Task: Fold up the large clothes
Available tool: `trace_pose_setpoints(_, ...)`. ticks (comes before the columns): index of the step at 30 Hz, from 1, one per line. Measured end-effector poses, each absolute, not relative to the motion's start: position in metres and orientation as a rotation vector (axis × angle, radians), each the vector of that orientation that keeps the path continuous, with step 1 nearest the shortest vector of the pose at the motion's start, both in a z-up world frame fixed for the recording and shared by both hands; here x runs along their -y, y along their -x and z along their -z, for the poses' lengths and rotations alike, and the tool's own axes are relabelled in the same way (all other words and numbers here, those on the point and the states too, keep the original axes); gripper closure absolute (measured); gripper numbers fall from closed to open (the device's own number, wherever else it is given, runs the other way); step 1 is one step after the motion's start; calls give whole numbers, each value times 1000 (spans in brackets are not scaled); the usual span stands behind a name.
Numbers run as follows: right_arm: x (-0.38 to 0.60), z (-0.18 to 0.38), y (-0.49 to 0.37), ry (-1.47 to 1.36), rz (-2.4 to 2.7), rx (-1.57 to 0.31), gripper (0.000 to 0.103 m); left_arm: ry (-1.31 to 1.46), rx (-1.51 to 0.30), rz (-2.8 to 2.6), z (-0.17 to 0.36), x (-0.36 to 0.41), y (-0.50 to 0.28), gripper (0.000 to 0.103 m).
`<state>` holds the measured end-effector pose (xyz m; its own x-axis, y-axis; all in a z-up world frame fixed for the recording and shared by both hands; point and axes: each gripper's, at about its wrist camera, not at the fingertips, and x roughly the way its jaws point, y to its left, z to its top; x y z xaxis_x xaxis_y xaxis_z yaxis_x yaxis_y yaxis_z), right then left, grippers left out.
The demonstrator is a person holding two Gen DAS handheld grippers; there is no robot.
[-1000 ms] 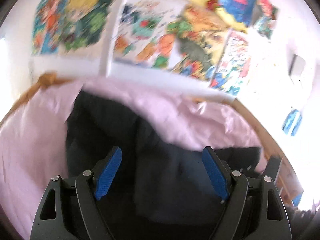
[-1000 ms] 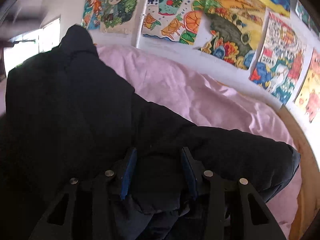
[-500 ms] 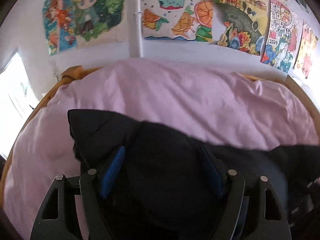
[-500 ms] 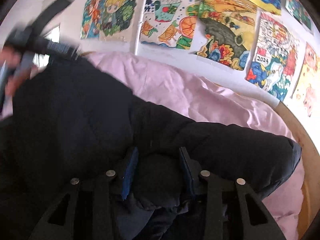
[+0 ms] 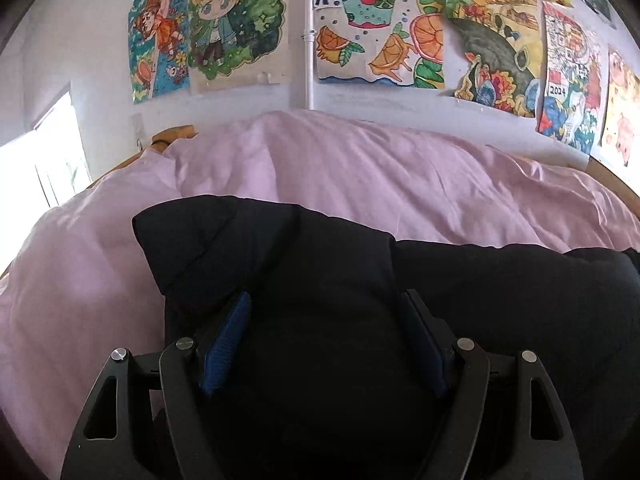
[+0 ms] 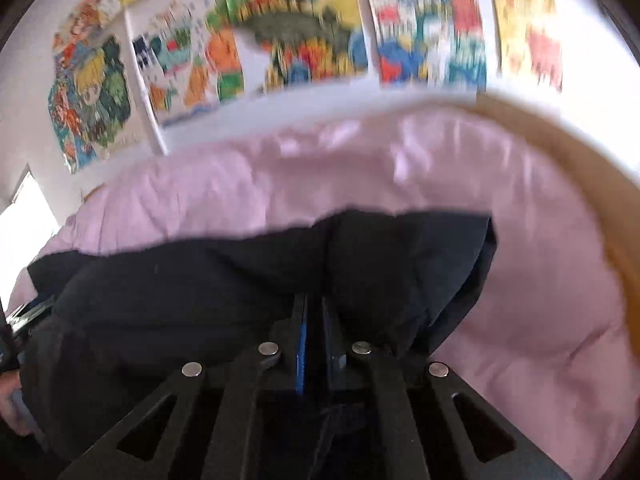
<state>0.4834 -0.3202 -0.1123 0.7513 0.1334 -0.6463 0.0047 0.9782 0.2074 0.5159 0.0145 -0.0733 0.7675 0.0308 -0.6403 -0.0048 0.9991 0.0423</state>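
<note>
A large dark navy padded jacket (image 5: 320,248) lies across a pink bed cover (image 5: 360,168). My left gripper (image 5: 324,296) holds its jaws wide around a thick bulge of the jacket, and the blue pads (image 5: 228,340) press against its sides. In the right wrist view the jacket (image 6: 200,280) stretches leftward, with a sleeve end at the right. My right gripper (image 6: 314,300) has its jaws together. Its tips sit at the jacket's near edge, and I cannot tell whether any fabric is pinched. This view is blurred.
The wooden bed frame (image 6: 600,200) curves round the right side, and another piece of it (image 5: 176,133) shows at the back left. Coloured drawings (image 5: 360,20) cover the wall behind the bed. A bright window (image 5: 52,152) is at the left. A person's hand (image 6: 12,404) shows at the lower left.
The left gripper came down with the jacket, whose raised side now rests on the bed. The right gripper's jaws closed from around a thick fold, and it swung right while rolling.
</note>
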Motion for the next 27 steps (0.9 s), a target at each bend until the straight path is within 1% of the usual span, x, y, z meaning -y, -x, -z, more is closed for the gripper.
trace_pose_setpoints(9, 322, 154, -504, -249, -121, -826, 101, -84, -670, -17, 96, -7, -526, 30)
trace_pose_setpoints(14, 311, 157, -508, -177, -102, -829, 101, -72, -674, -5, 95, -11, -531, 30)
trace_pose_setpoints(18, 304, 130, -497, -115, -83, -798, 99, -94, -688, 2, 70, -9, -518, 31)
trace_pose_setpoints(20, 299, 110, -487, -92, -98, -745, 98, -98, -666, 59, 55, -7, -502, 31)
trace_pose_setpoints(22, 291, 91, -478, -89, -139, -705, 95, -109, -653, 119, 46, -2, -488, 31)
trace_pose_setpoints(27, 273, 71, -456, -4, -176, -649, 94, -142, -698, 187, 49, 4, -476, 30)
